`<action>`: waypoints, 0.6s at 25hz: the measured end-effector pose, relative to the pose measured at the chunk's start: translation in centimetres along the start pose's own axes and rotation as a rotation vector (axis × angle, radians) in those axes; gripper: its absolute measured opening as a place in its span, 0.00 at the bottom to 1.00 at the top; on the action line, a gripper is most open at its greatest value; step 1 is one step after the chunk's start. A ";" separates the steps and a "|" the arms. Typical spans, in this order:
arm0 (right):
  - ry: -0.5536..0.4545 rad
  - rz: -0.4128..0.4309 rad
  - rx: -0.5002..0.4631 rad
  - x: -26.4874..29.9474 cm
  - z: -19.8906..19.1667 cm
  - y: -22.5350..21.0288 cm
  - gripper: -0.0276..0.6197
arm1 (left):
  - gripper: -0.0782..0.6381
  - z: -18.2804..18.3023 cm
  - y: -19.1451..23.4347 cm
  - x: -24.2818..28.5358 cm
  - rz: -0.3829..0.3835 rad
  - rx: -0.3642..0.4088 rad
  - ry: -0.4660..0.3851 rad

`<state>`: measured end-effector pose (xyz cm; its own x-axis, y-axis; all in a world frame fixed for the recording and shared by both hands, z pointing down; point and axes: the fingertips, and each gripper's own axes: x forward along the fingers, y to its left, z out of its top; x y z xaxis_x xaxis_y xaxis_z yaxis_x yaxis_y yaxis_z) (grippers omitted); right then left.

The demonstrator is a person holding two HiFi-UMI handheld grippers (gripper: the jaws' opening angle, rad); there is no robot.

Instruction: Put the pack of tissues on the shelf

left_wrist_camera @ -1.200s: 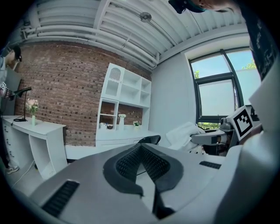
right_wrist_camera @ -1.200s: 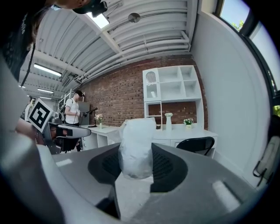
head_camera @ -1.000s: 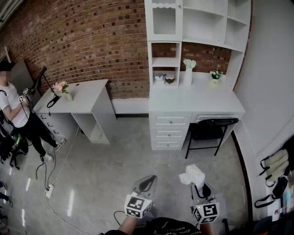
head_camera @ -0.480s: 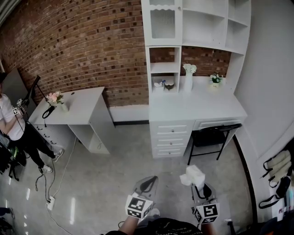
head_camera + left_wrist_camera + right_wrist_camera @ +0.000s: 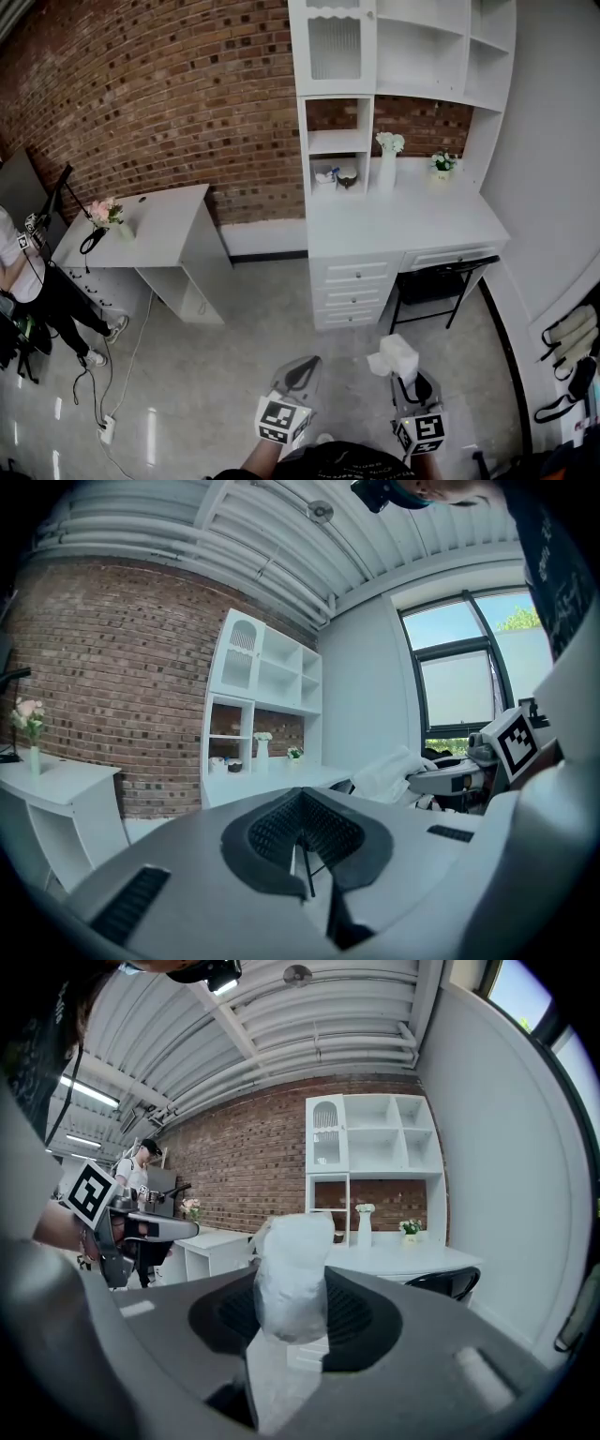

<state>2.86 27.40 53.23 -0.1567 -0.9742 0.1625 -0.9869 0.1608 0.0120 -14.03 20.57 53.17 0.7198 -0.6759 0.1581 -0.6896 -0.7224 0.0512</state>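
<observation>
- The right gripper (image 5: 409,380) has its jaws closed partway onto the pack of tissues (image 5: 394,356). It pinches the lower end, so most of the soft white pack stands clear above the pads, probably so it can be slid onto a ledge.
- The pack hangs in front of the shelf unit (image 5: 405,58), well apart from it, and lies in none of its compartments yet.
- The left gripper (image 5: 298,373) has its jaws pressed together on nothing. It sits equally far short of the shelf unit and looks idle, since one grip is enough for so light a pack.
- Both grippers point roughly level toward the shelf unit, which fits a carry.
- The unit's wide upper compartments look bare, so they are likely targets. A vase (image 5: 385,159) stands below them.
</observation>
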 end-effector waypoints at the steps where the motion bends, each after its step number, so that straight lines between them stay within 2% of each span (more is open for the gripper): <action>1: -0.003 -0.003 0.000 0.2 0.1 0.1 0.27 | 0.12 -0.1 0.3 0.1 0.000 0.004 0.000; 15: 0.009 -0.017 0.012 2.0 -0.2 -0.4 0.27 | 0.12 -0.7 2.1 1.1 -0.006 0.003 0.019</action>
<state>2.97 25.43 53.76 -0.1400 -0.9753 0.1708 -0.9898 0.1427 0.0034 -14.74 18.44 54.10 0.7225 -0.6684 0.1767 -0.6847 -0.7271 0.0491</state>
